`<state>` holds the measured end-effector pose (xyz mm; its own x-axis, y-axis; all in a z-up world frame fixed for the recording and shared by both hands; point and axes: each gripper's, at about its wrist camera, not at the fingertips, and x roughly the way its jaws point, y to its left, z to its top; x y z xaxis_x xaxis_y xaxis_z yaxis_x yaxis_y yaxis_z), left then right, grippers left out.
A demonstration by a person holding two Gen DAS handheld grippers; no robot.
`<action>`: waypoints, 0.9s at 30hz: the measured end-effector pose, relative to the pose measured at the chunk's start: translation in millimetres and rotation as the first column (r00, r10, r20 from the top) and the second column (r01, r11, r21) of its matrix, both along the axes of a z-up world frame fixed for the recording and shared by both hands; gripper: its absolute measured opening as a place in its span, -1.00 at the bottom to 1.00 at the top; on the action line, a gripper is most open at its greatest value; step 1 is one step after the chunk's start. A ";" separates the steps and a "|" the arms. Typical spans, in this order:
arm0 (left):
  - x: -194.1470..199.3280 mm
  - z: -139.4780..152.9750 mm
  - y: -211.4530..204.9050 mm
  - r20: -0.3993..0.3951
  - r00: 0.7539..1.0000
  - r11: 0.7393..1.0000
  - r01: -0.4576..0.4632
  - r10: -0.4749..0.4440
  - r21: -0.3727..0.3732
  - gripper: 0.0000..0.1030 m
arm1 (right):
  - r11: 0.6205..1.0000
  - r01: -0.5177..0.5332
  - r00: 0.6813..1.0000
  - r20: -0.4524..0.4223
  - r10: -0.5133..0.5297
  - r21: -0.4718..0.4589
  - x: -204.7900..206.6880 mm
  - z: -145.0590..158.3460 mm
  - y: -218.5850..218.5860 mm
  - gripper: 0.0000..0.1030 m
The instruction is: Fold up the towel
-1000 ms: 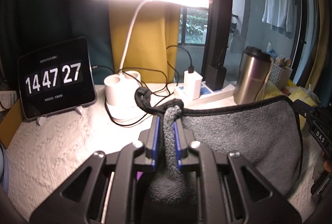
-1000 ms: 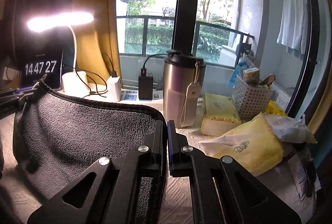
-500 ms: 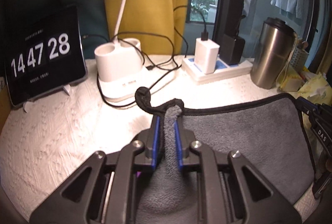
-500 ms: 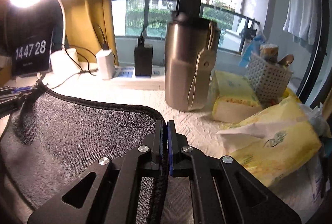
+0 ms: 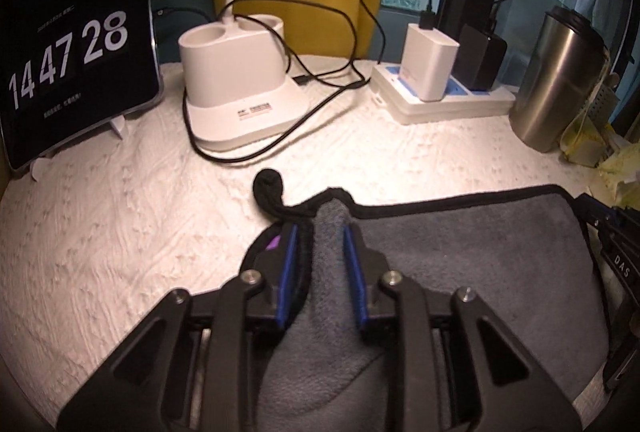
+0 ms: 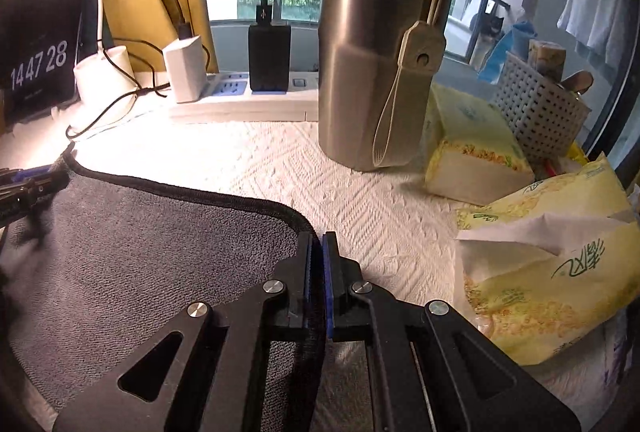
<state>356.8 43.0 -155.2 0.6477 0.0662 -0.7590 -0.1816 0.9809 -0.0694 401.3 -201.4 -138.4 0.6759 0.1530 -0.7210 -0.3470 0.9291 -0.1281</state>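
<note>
A grey towel (image 5: 480, 264) with black trim lies spread low over the white textured table cover (image 5: 120, 216). My left gripper (image 5: 320, 232) is shut on a bunched corner of the towel, with its black hanging loop (image 5: 270, 188) sticking out ahead. My right gripper (image 6: 316, 244) is shut on the towel's other corner, at the trim edge; the towel (image 6: 140, 252) spreads to its left. The left gripper shows at the left edge of the right wrist view (image 6: 24, 184), and the right gripper shows at the right edge of the left wrist view (image 5: 616, 240).
At the back stand a clock tablet (image 5: 76, 52), a white lamp base (image 5: 240, 72) with cables, a power strip (image 5: 440, 100) with chargers and a steel tumbler (image 6: 380, 52). On the right lie yellow tissue packs (image 6: 552, 272) and a white basket (image 6: 540, 104).
Both grippers have moved down and forward with the towel, from held up and hanging to nearly flat on the table. The clock went from 14:47:27 to 14:47:28.
</note>
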 end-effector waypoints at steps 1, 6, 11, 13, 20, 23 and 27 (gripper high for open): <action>-0.7 0.9 1.3 0.004 1.000 1.000 -0.010 0.010 -0.002 -0.20 | 1.000 0.001 1.000 -0.003 -0.001 -0.002 0.7 -0.7 0.3 -0.91; -8.1 8.6 11.2 0.036 0.999 0.999 -0.035 0.036 -0.037 0.39 | 1.000 0.009 1.000 -0.018 -0.009 -0.015 1.7 -2.2 0.8 -0.67; -15.6 10.7 17.7 0.043 0.998 0.998 -0.044 0.046 -0.044 0.40 | 1.000 0.005 1.000 -0.024 -0.005 -0.015 -1.0 0.0 3.5 -0.31; -19.7 14.1 21.0 0.050 0.998 0.998 -0.047 0.050 -0.044 0.40 | 1.000 0.000 1.000 -0.022 -0.001 -0.014 -3.5 2.8 4.9 -0.29; -36.4 31.0 21.6 0.084 0.995 0.998 -0.047 0.050 -0.040 0.41 | 1.000 -0.003 1.000 0.007 0.003 -0.007 -16.0 17.7 7.3 -0.28; -43.7 38.4 19.6 0.101 0.994 0.998 -0.040 0.044 -0.041 0.41 | 1.000 -0.003 1.000 0.024 0.003 -0.004 -24.5 25.4 7.7 -0.28; -55.9 48.4 16.9 0.128 0.991 0.998 -0.033 0.038 -0.044 0.41 | 1.000 -0.002 0.999 0.046 0.002 -0.002 -36.7 35.9 7.4 -0.28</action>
<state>300.9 59.9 -106.8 0.7380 0.0605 -0.6721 -0.2030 0.9697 -0.1357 364.7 -194.0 -102.5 0.7081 0.1531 -0.6893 -0.3429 0.9279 -0.1461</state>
